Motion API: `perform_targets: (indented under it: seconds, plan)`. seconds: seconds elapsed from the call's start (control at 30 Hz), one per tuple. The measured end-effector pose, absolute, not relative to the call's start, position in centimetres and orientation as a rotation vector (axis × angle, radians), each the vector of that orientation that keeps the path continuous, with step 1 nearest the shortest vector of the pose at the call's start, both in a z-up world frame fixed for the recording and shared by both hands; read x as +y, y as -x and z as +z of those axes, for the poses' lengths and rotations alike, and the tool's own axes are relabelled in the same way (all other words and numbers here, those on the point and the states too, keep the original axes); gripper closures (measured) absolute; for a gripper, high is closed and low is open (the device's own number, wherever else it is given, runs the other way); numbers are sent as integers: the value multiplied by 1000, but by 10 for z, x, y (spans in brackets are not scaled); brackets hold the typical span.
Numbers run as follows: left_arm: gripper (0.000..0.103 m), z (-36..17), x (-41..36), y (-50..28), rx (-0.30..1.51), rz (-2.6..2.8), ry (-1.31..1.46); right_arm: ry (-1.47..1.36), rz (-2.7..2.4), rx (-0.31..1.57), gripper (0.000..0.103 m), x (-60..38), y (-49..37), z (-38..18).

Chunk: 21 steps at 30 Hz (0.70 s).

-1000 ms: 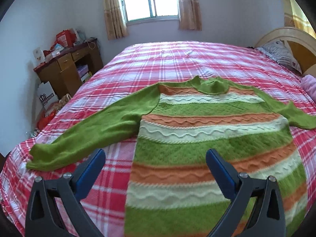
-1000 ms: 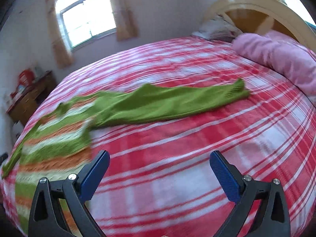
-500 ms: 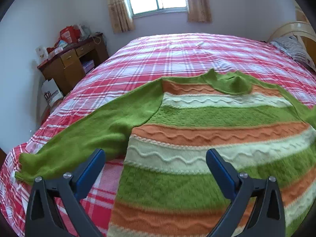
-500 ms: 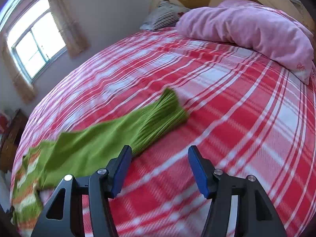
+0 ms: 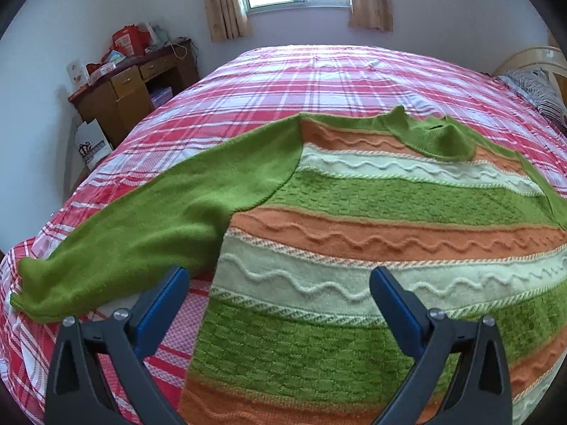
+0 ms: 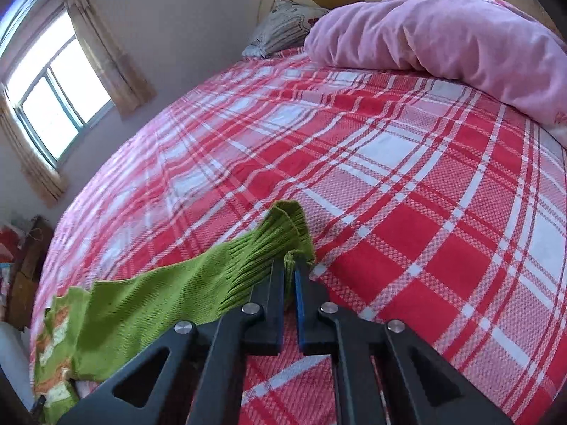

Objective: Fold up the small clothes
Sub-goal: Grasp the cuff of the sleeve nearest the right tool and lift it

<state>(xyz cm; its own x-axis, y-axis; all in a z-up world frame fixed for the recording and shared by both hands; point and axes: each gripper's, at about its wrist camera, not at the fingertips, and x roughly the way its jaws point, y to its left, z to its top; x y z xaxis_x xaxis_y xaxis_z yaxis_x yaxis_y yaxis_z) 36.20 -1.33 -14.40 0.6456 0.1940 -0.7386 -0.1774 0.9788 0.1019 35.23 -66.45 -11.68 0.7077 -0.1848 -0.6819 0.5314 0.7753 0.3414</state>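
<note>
We have the sweater's (image 5: 354,248) cuff (image 6: 283,241) pinched in our right gripper (image 6: 290,269); our left gripper (image 5: 276,304) gapes empty above it. Next, we judge, we carry the sleeve across the body.

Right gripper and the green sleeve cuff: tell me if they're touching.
Touching. The right wrist view shows the right gripper shut on the sleeve cuff, ribbed fabric pinched between its pads.

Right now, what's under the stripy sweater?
The red checked bedspread lies under the sweater and shows all around it. Anything else beneath is covered by the knit, so it can't be seen.
</note>
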Motion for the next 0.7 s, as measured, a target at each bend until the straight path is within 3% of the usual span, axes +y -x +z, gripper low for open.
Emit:
perform_targets:
  seconds: [0.3, 0.7]
  plan:
    - [0, -138, -3, -356, 829, 178, 46, -520, -382, 555, 99, -650, -327, -57]
    - [0, -135, 10, -343, 809, 131, 125, -376, -259, 449, 99, -568, -371, 52]
